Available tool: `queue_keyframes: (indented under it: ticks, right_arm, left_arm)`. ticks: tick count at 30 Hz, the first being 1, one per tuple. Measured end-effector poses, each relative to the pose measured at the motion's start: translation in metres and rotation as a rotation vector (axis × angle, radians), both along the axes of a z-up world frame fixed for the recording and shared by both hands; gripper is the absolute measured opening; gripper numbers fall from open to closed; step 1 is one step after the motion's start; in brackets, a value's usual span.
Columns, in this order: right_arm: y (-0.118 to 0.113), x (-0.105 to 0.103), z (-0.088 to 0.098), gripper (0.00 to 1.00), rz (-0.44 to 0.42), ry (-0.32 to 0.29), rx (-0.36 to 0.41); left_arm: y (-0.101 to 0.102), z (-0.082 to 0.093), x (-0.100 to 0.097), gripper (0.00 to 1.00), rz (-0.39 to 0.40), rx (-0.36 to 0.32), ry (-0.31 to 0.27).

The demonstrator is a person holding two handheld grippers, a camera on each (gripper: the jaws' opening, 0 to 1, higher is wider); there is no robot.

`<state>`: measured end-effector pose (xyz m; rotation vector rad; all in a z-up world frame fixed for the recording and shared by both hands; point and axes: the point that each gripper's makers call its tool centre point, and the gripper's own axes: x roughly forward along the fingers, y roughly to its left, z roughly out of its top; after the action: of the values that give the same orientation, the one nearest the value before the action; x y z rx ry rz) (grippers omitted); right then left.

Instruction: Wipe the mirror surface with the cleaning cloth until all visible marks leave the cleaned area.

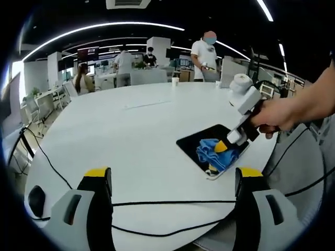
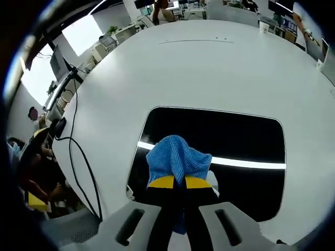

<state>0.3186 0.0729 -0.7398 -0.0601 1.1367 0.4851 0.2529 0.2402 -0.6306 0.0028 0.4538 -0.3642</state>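
A dark rectangular mirror (image 1: 191,142) lies flat on the round white table (image 1: 131,136), near its right edge. A crumpled blue cloth (image 1: 209,152) rests on the glass. The right gripper (image 1: 222,148), held by a person's hand (image 1: 282,115), presses down on that cloth. In the right gripper view the right gripper (image 2: 180,182) is shut on the blue cloth (image 2: 175,154), with its yellow tips close together over the near left part of the mirror (image 2: 235,138). A bright light stripe reflects across the glass. My left gripper (image 1: 172,175) hovers open over the table's near edge, holding nothing.
A black cable (image 1: 157,203) runs across the table just in front of the left jaws, and another cable (image 2: 78,157) trails off the table's left side. A white paper cup (image 1: 175,81) stands at the far edge. Several people and desks are beyond the table.
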Motion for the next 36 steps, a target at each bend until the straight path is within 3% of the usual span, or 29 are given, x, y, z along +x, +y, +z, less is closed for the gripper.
queue_keyframes:
  ticks: [36]
  right_arm:
    - [0.001,-0.025,0.001,0.0,0.016,0.049,0.021]
  left_arm:
    - [-0.015,-0.006,-0.001,0.97,-0.029,0.017,0.011]
